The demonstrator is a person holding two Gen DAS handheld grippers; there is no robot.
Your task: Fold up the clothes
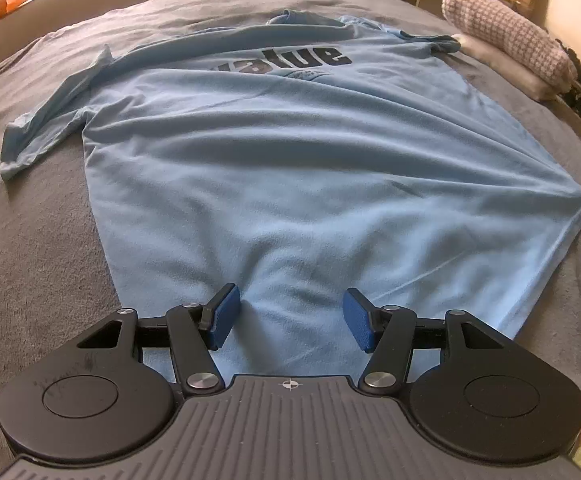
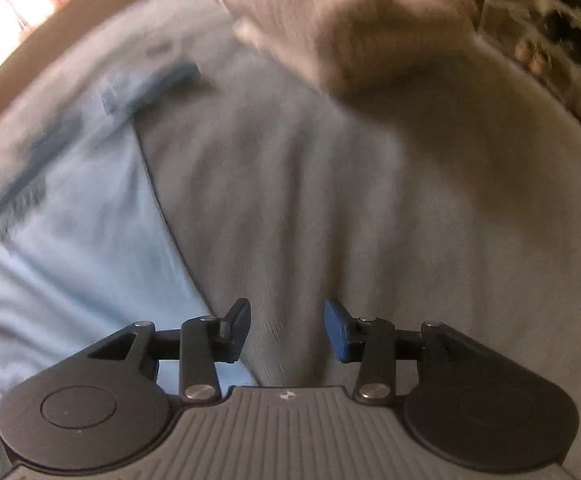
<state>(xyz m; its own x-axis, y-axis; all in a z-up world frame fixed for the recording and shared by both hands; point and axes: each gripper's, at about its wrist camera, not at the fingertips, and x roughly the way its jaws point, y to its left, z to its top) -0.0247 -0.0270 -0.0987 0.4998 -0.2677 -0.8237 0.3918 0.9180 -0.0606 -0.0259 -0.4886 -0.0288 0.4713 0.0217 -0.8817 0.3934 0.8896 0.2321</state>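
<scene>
Starting the fold, your left gripper [image 1: 290,322] hovers half-open and empty over the shirt [image 1: 290,168] hem; your right gripper [image 2: 286,330], probably empty through blur, should pinch the edge at nine o'clock.

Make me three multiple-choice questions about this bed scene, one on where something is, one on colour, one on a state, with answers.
1. Where does the T-shirt lie?
A. on the grey blanket
B. on a chair
C. on the floor

2. What colour is the T-shirt?
A. red
B. light blue
C. white

3. How is the left tool?
A. shut on a sock
B. shut and empty
C. open over the hem

Answers: 1 A, it is spread across the bed cover; 2 B, pale blue with dark lettering; 3 C, a clear gap shows between its pads.
</scene>
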